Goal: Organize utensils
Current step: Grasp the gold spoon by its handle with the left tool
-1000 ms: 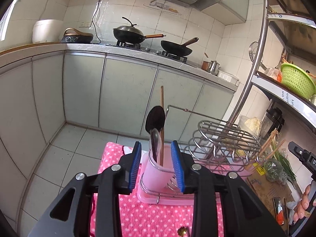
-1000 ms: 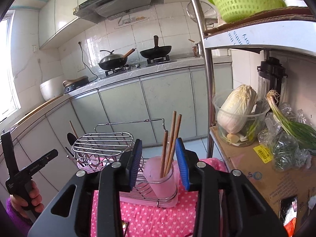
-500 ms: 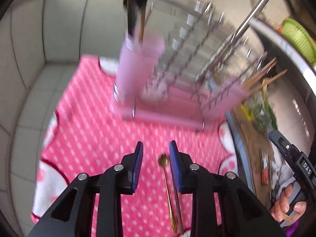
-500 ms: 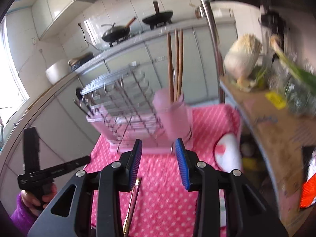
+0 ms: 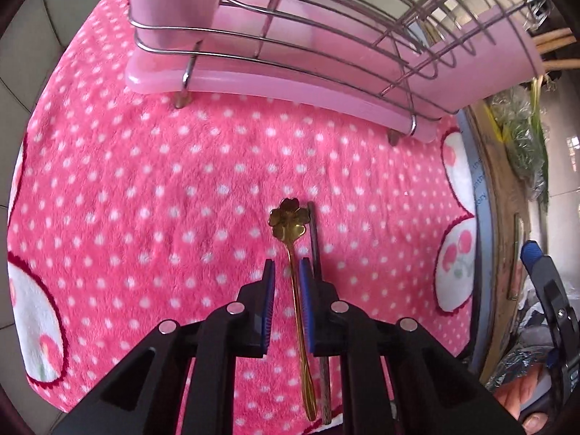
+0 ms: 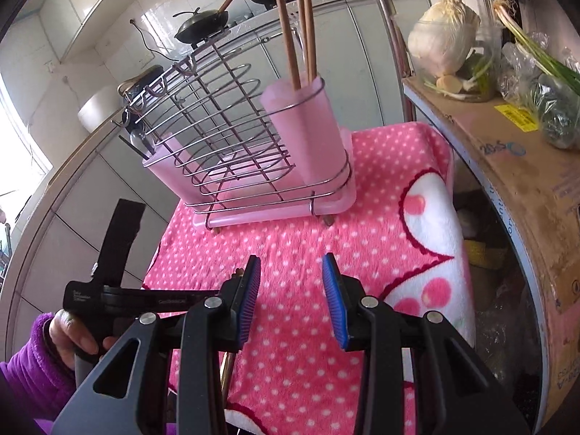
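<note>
With the left gripper (image 5: 286, 277) closing around the gold spoon (image 5: 294, 272) at six o'clock from the rack (image 5: 275, 87), its right pad may snag the neighbouring chopstick (image 5: 316, 246); the right gripper (image 6: 291, 272) hangs part-open, empty.

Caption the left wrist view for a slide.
Left gripper closing around a gold flower-headed spoon lying on the pink dotted cloth, below the wire rack.

A pink polka-dot blanket (image 6: 366, 217) covers the surface in a tiled kitchen. On the cardboard-lined shelf (image 6: 507, 137) to the right, a napa cabbage (image 6: 442, 36) sits in a clear container beside bagged green onions (image 6: 536, 61). Behind, a black wok (image 6: 201, 27) rests on the stove.
</note>
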